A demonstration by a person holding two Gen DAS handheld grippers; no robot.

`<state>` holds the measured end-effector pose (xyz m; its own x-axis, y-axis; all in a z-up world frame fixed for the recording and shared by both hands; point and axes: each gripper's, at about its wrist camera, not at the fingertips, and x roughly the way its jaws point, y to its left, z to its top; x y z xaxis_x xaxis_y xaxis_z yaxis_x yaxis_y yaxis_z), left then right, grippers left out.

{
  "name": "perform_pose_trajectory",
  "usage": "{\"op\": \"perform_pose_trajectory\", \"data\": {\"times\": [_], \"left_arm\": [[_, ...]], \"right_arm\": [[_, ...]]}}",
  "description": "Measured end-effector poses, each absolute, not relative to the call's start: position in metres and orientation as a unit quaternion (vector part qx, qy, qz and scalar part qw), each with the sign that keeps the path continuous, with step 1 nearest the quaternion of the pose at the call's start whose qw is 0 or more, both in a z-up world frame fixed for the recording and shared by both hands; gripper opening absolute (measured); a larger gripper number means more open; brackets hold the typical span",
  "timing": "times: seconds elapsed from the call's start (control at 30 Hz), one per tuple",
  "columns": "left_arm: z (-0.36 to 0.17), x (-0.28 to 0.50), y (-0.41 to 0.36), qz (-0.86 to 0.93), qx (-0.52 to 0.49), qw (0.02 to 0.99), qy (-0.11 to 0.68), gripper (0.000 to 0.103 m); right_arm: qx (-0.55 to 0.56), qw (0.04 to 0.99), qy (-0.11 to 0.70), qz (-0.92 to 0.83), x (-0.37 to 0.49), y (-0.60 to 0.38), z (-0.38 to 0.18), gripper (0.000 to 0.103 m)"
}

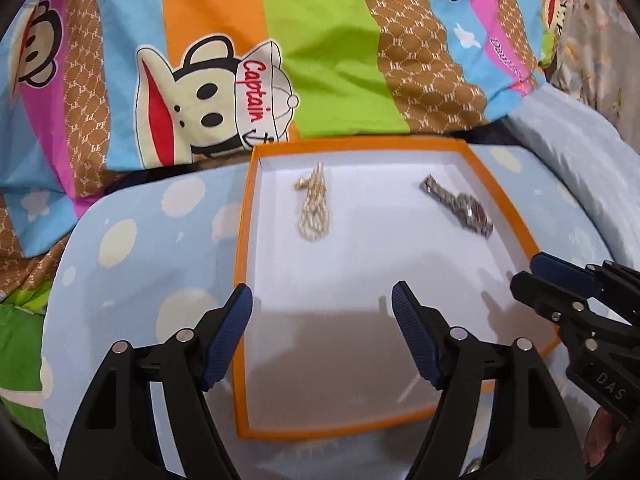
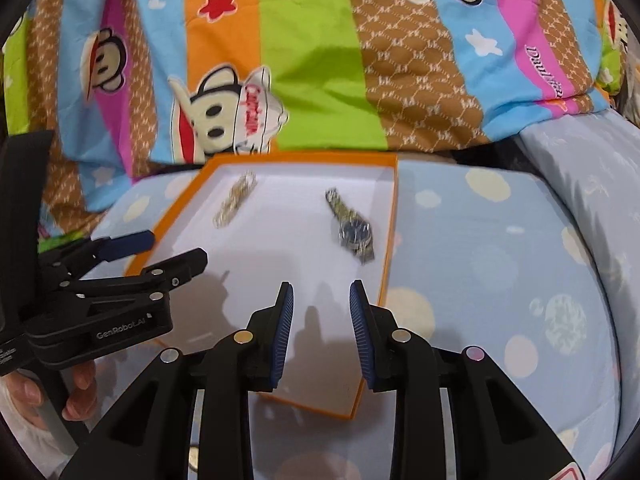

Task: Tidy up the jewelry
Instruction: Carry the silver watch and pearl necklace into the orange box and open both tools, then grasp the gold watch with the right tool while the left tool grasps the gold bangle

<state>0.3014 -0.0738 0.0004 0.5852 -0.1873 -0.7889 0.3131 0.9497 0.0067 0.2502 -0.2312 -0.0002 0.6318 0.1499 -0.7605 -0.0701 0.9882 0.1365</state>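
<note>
Right gripper (image 2: 322,330) stands slightly parted and empty over the orange box (image 2: 390,232). The watch (image 2: 354,226) lies just ahead of it, band running away. Left gripper (image 1: 322,332), open and empty, faces the necklace (image 1: 314,204) instead.

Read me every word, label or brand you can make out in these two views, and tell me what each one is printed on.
"Captain": cartoon monkey's white cap on the striped bedding.
"PF": repeated monogram on the bedding's brown stripe.
"DAS": right gripper, on its body; the rest is cut off.
"GenRobot.AI": left gripper, on its body.
Pink stripe lettering: too blurred.
Small white lines at the left edge: too small.
Watch dial: unreadable.
</note>
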Motion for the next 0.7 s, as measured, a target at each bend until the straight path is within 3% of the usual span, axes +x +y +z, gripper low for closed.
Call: {"op": "perform_pose_trajectory", "data": {"times": [0.7], "left_arm": [[-0.001,0.230,-0.066,-0.149,0.077,0.887,0.430,0.067]], "right_arm": [[0.038,0.901,0.427,0.059,0.186,-0.229,0.003,0.022]]}}
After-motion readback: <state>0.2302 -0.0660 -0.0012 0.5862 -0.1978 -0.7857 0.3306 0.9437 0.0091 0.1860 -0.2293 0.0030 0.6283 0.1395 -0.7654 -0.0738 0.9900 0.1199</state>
